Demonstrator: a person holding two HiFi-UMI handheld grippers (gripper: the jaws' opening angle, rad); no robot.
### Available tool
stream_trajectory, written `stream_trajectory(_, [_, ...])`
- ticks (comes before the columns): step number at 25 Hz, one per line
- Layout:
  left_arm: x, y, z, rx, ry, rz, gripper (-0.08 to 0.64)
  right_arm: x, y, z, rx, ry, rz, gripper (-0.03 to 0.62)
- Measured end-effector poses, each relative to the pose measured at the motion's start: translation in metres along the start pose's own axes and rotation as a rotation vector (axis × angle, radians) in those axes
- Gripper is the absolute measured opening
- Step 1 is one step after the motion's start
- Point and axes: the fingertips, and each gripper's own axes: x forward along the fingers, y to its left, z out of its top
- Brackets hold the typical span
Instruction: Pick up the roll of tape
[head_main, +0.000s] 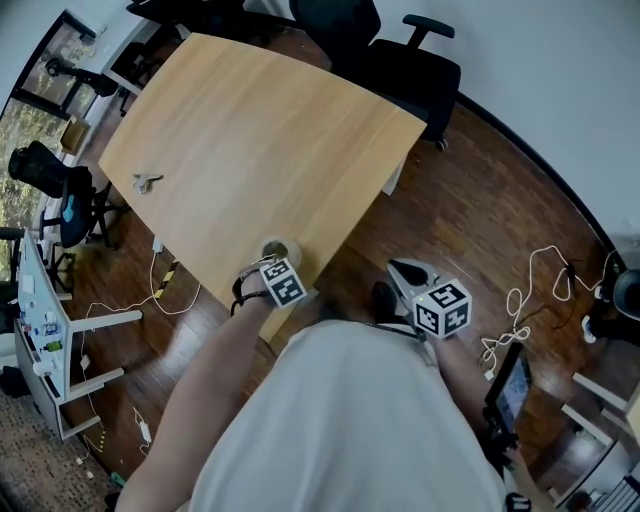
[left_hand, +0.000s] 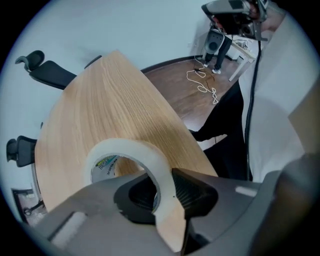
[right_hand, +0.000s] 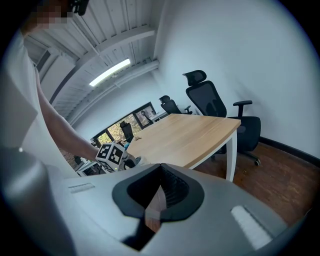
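The roll of tape (head_main: 277, 248), pale and translucent with a printed core, lies flat near the front edge of the wooden table (head_main: 250, 130). My left gripper (head_main: 276, 260) points straight down onto it. In the left gripper view the tape (left_hand: 125, 150) fills the foreground and my left gripper (left_hand: 165, 186) has one jaw inside the ring and one outside, with the pads closed on the ring's wall. My right gripper (head_main: 405, 272) hangs off the table over the floor; in the right gripper view this right gripper (right_hand: 160, 175) has its jaws together with nothing in them.
A small grey object (head_main: 147, 182) lies at the table's left side. Black office chairs (head_main: 400, 50) stand behind the table. White cables (head_main: 520, 300) trail over the dark wooden floor on the right, near a hand holding a tablet (head_main: 510, 390).
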Motion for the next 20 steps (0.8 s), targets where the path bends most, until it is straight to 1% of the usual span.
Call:
stream_trajectory(4, [-0.017,-0.005,0.023,-0.075,-0.112,0.033,0.095,0.002,-0.005,0.005,-0.014,0.010,0.032,0.006])
stream_trajectory(6, [-0.032,-0.006,0.034,-0.125,-0.180,0.052,0.095,0.004,-0.001,0.012,-0.033,0.017,0.058,0.006])
stream_trajectory(8, [-0.055,-0.010,0.048,-0.195,-0.274,0.072,0.097,0.005,0.004,0.018,-0.056,0.029,0.092,0.006])
stream_trajectory(10, [-0.080,-0.019,0.068,-0.270,-0.388,0.088,0.097,0.003,0.005,0.020,-0.075,0.044,0.116,0.006])
stream_trajectory(12, [-0.101,-0.031,0.086,-0.328,-0.500,0.091,0.097,-0.002,0.005,0.016,-0.089,0.062,0.127,0.006])
stream_trajectory(13, [-0.111,-0.036,0.089,-0.350,-0.545,0.094,0.097,-0.002,0.008,0.013,-0.096,0.071,0.137,0.006])
stream_trajectory(15, [-0.132,-0.038,0.085,-0.405,-0.604,0.122,0.097,0.008,0.023,0.014,-0.112,0.087,0.186,0.006])
stream_trajectory(17, [-0.147,-0.036,0.088,-0.479,-0.651,0.152,0.097,0.015,0.032,0.020,-0.133,0.109,0.248,0.006])
stream_trajectory(20, [-0.159,-0.042,0.104,-0.587,-0.727,0.166,0.098,0.016,0.027,0.015,-0.171,0.171,0.302,0.006])
